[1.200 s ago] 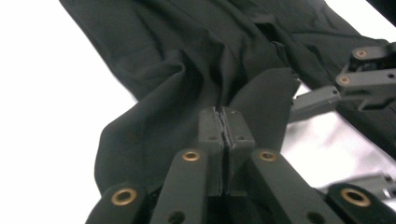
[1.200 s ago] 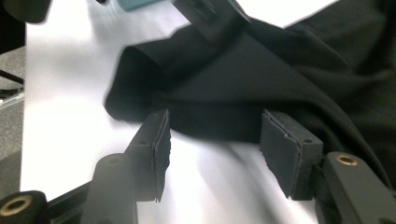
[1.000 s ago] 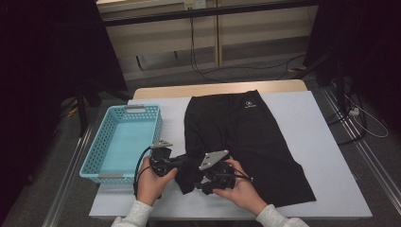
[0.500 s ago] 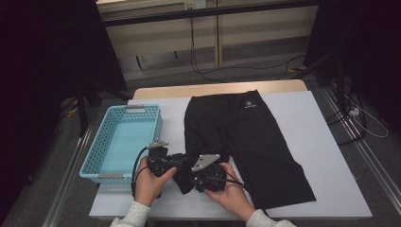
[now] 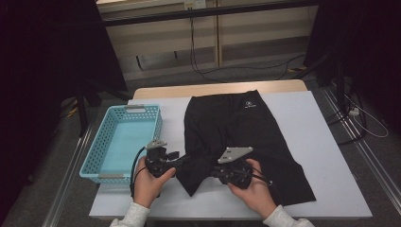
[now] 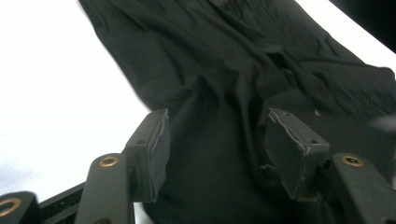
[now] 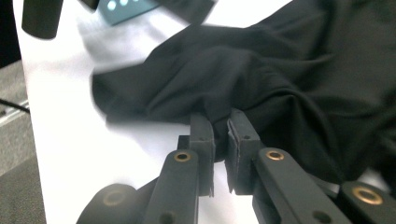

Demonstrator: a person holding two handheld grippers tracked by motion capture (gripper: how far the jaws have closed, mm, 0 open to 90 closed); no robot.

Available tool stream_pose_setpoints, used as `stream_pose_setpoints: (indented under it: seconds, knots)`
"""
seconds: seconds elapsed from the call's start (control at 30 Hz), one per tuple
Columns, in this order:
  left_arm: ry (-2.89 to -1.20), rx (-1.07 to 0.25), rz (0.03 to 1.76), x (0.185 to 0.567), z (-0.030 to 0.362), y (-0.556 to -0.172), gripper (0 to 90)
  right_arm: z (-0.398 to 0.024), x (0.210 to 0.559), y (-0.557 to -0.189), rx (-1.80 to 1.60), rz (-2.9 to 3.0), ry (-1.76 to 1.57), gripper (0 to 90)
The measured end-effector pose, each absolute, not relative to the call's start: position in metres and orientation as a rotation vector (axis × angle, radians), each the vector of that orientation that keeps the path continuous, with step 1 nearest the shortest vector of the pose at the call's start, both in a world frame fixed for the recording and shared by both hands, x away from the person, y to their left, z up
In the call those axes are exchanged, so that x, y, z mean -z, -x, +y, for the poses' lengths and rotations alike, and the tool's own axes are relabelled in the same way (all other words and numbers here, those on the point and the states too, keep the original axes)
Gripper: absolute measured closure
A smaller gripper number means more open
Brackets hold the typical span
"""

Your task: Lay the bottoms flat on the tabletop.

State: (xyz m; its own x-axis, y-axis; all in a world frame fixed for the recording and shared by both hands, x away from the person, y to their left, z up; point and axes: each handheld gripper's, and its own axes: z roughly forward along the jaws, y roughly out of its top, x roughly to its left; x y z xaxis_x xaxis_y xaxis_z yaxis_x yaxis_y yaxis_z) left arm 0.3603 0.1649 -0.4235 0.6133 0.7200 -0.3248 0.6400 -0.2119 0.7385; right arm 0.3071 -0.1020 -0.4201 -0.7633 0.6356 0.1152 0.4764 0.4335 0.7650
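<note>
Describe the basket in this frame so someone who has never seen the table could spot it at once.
On the white table, look to its left edge, beside the black garment spread across the middle. The basket stands there, long side running away from the person. It is the one light blue thing, with perforated walls and a handle slot at each end.

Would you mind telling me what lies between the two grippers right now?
In the high view, a bunched corner of the black shorts spans from the left gripper to the right gripper.
</note>
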Motion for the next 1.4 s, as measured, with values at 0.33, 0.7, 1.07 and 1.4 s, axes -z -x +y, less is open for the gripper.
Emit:
stream_pose_setpoints:
  seconds: [0.33, 0.7, 1.07, 1.4]
  knots:
    - [-1.988, -0.169, 1.079, 0.432, 0.159, -0.353, 57.0, -0.14, 0.421, -0.29, -1.212, 2.511, -1.023, 84.1]
    - [-2.074, -0.245, 1.152, 0.446, 0.148, -0.359, 61.3, -0.147, 0.426, -0.292, -1.182, 2.536, -1.036, 83.6]
    - [-2.084, -0.218, 1.167, 0.436, 0.13, -0.358, 89.0, -0.146, 0.428, -0.29, -1.155, 2.546, -1.019, 83.4]
    - [-1.937, -0.267, 1.203, 0.409, 0.14, -0.384, 89.1, -0.146, 0.431, -0.292, -1.103, 2.61, -1.001, 83.7]
